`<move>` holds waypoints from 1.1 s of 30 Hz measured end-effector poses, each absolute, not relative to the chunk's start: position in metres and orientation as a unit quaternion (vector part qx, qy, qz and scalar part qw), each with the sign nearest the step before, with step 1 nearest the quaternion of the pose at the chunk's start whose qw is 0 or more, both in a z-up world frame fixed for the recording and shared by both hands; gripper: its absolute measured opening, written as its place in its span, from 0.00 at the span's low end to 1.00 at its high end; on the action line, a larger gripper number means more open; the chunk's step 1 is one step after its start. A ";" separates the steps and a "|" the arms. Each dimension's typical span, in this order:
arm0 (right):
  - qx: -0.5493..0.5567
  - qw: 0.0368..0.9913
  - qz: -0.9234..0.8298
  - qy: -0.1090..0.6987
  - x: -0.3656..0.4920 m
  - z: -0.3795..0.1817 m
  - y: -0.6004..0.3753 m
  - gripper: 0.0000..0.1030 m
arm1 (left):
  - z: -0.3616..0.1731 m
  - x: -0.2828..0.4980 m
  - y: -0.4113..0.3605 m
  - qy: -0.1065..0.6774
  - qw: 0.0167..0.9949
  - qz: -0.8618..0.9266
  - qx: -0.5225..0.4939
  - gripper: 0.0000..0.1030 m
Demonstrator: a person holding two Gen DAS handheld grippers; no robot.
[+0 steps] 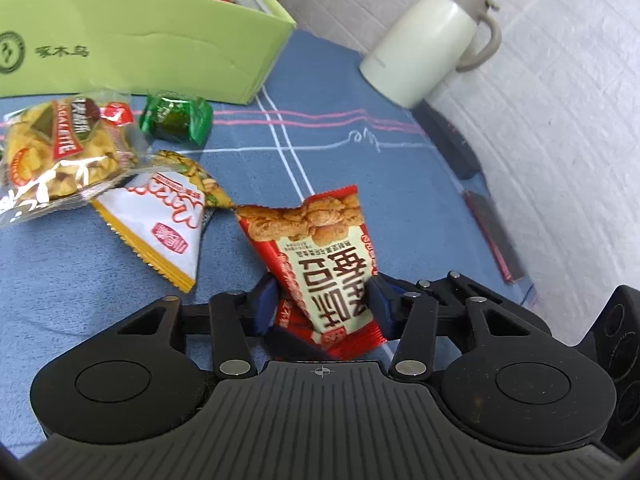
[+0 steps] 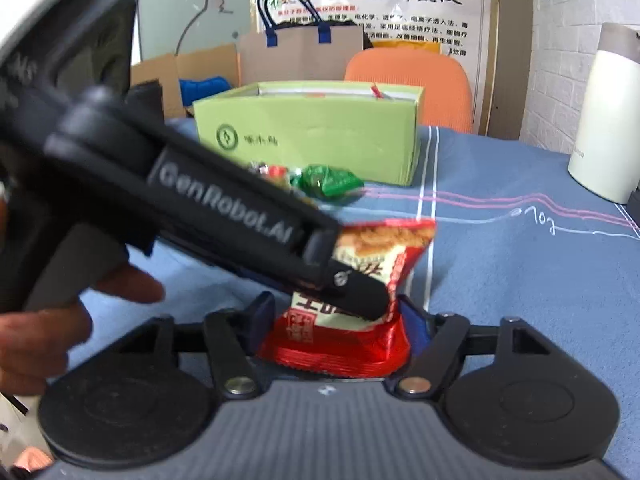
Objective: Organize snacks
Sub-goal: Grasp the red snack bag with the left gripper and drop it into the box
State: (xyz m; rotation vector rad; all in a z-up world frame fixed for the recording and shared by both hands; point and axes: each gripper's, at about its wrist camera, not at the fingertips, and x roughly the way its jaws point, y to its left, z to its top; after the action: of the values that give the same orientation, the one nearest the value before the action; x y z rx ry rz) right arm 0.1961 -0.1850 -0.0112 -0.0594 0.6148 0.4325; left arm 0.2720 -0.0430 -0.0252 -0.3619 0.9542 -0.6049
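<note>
A red snack packet (image 1: 320, 264) with fried pieces printed on it stands above the blue cloth, held by both grippers. In the left wrist view my left gripper (image 1: 322, 300) has its blue pads pressed on the packet's two sides. In the right wrist view the left gripper (image 2: 368, 304) reaches in from the left and pinches the packet (image 2: 376, 248) at its middle. My right gripper (image 2: 336, 320) clamps the packet's lower red end between its pads. An open green box (image 1: 140, 48) with snacks inside stands at the back.
A green wrapped candy (image 1: 176, 120), a clear packet of crisps (image 1: 60, 148) and a white-and-yellow packet (image 1: 160, 220) lie in front of the box (image 2: 320, 140). A cream jug (image 1: 424, 48) stands at the right. A hand (image 2: 60, 320) holds the left gripper.
</note>
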 end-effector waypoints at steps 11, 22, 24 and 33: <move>-0.077 0.944 0.246 0.206 0.284 0.051 -0.142 0.74 | 0.054 0.334 -0.002 0.361 0.881 -0.256 -0.166 0.27; -0.050 0.932 0.273 0.231 0.429 0.044 -0.138 0.83 | 0.062 0.467 0.001 0.360 0.902 -0.198 -0.130 0.26; -0.041 0.931 0.274 0.237 0.430 0.037 -0.142 0.89 | 0.050 0.476 -0.001 0.370 0.898 -0.199 -0.133 0.35; 0.033 0.944 0.290 0.151 0.396 0.053 -0.174 0.90 | 0.078 0.419 0.028 0.272 0.928 -0.195 -0.162 0.71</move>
State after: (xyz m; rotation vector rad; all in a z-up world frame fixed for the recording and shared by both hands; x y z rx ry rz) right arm 0.3958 -0.1738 0.0526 0.0668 0.3080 0.5911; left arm 0.4191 0.0277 0.0777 -0.3326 0.5573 -0.4005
